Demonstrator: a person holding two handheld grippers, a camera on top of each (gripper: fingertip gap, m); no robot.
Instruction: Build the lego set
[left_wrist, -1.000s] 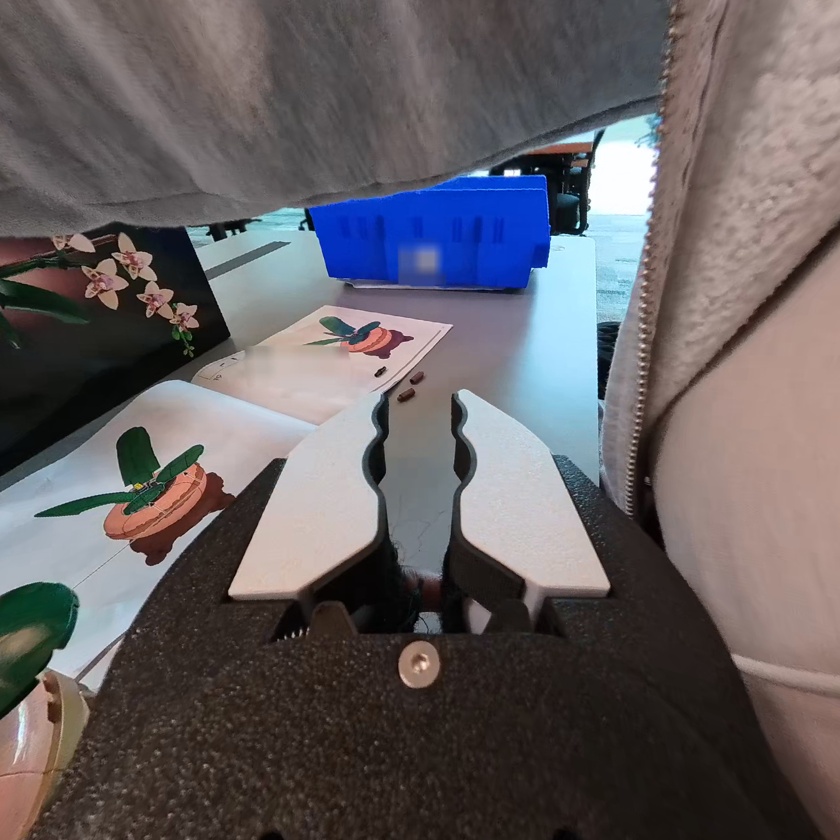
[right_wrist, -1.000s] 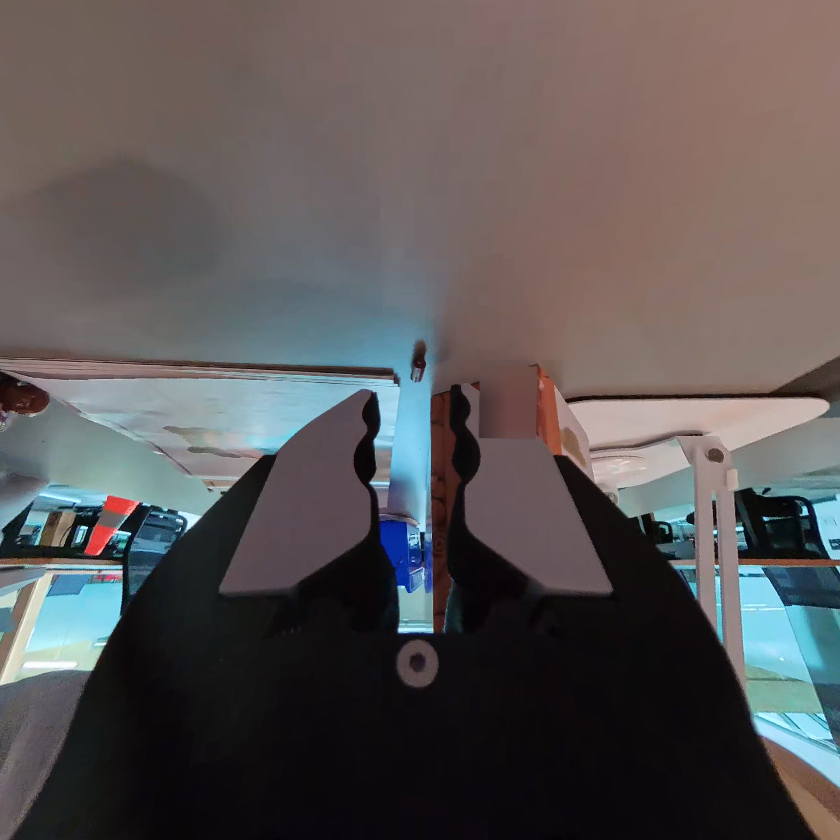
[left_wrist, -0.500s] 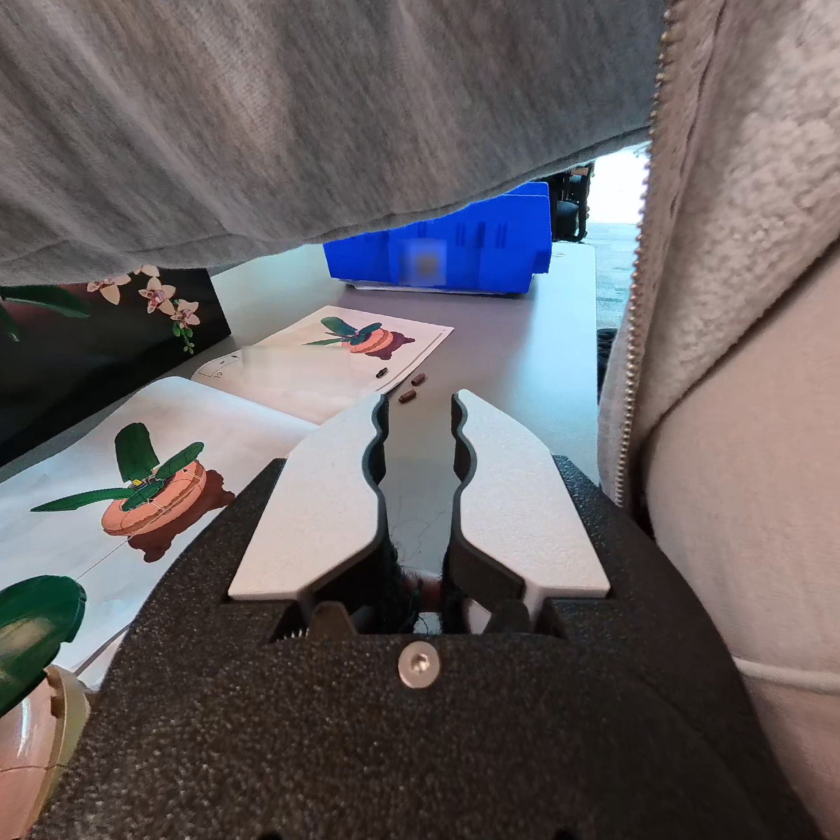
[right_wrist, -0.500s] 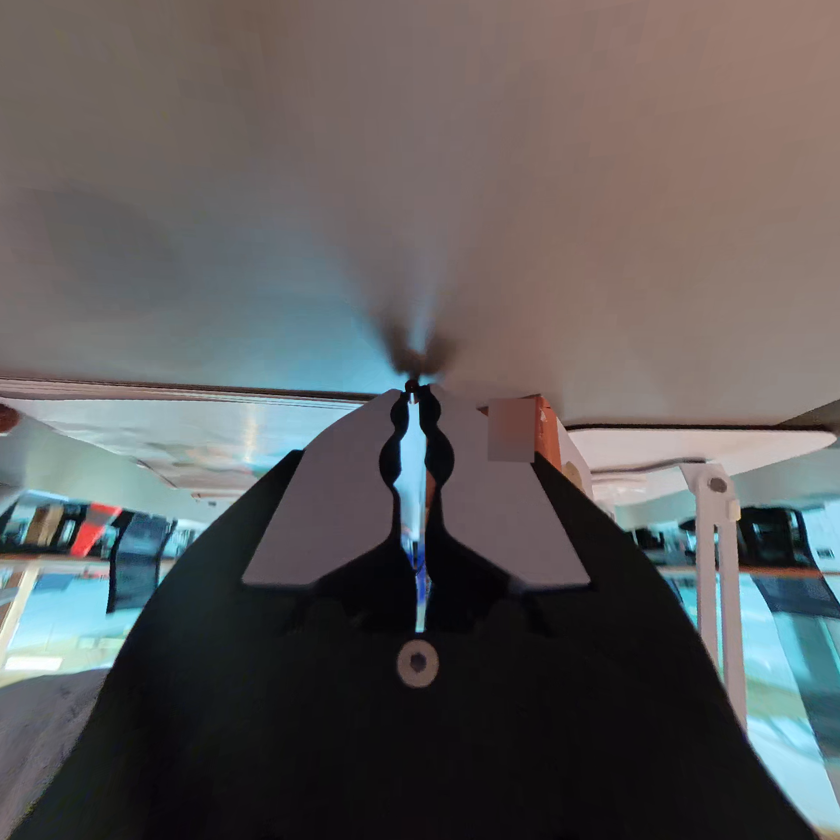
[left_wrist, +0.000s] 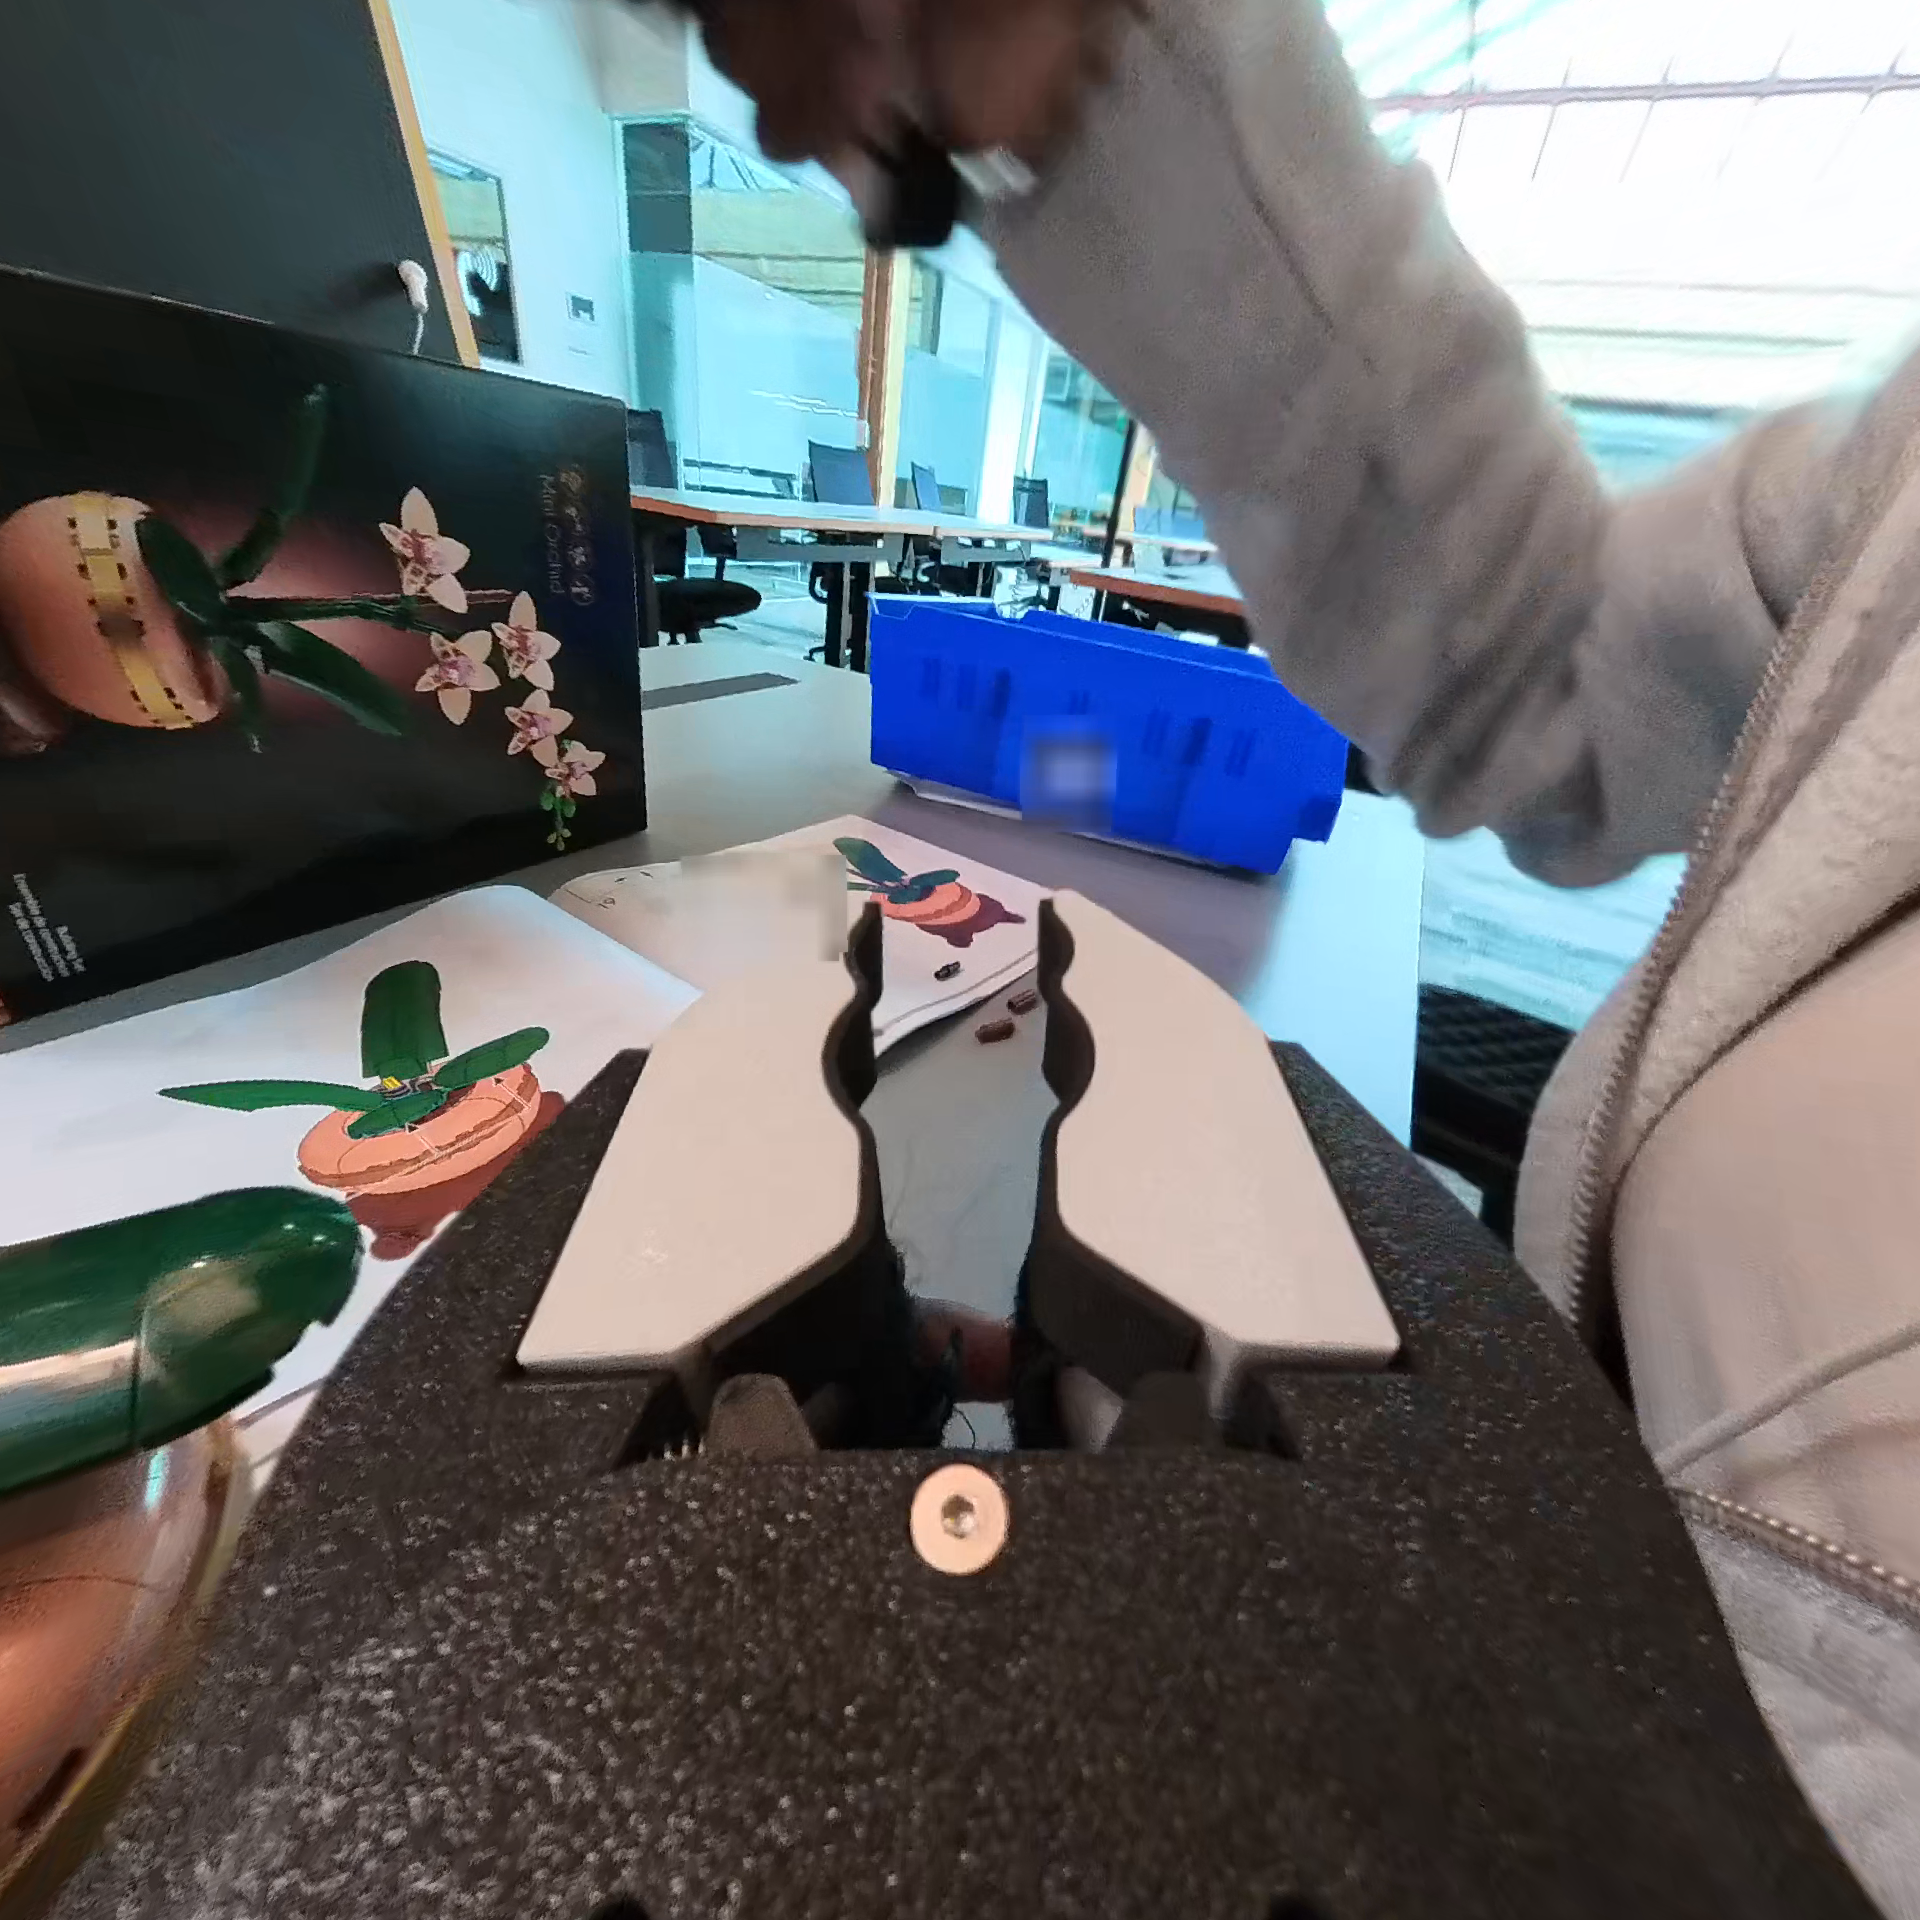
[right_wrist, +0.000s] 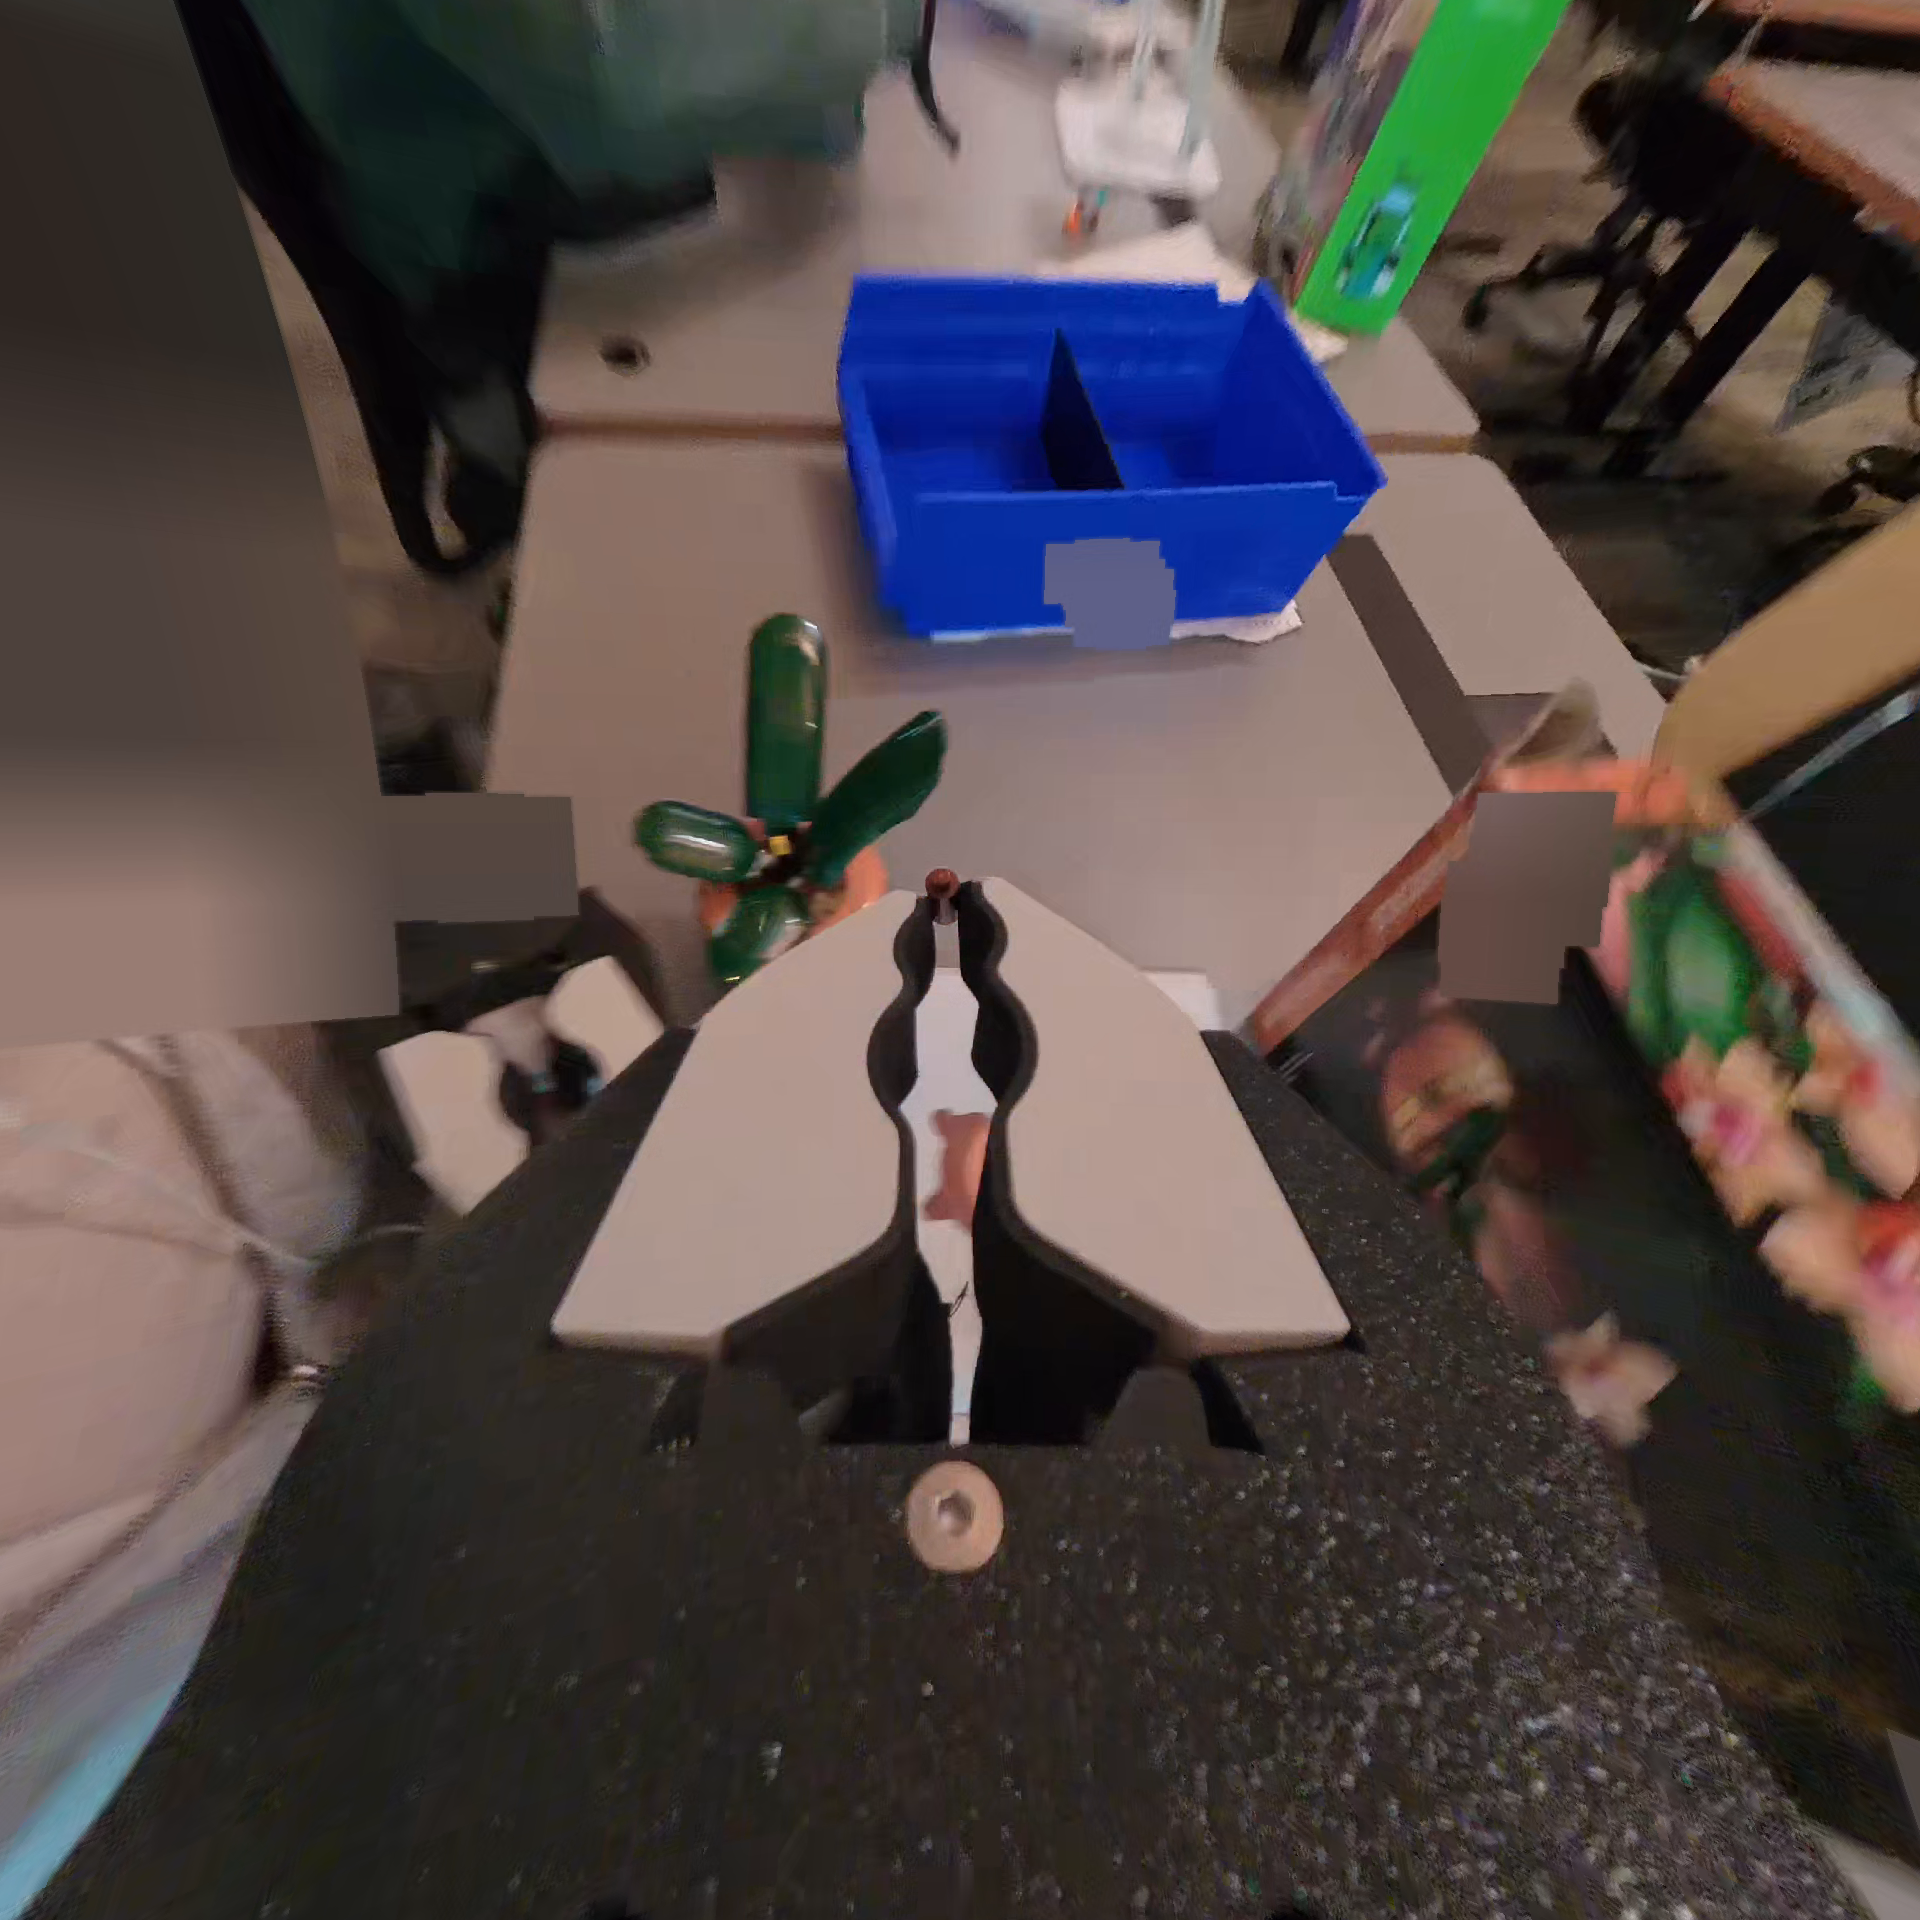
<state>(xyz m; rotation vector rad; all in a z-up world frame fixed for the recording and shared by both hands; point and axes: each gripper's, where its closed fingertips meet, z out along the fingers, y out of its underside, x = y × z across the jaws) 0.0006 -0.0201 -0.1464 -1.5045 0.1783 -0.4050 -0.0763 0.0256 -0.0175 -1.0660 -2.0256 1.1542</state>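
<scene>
Open-plan office, desk rows (left_wrist: 831, 520), swivel chairs (left_wrist: 717, 597) (glass partitions)

Black speckled gripper (left_wrist: 951, 935) bodies, pale grey wavy-edged fingers (right_wrist: 800, 1122), one silver screw each; grey zipped fleece sleeve (left_wrist: 1351, 436)

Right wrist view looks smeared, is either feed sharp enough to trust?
Right wrist view: the edges are motion-blurred, including the box at right, but the tongs and the brown piece pinched at their tips are fairly crisp. Left wrist view: table and booklet are sharp; the raised sleeve is blurred, and the windows are blown out.
</scene>
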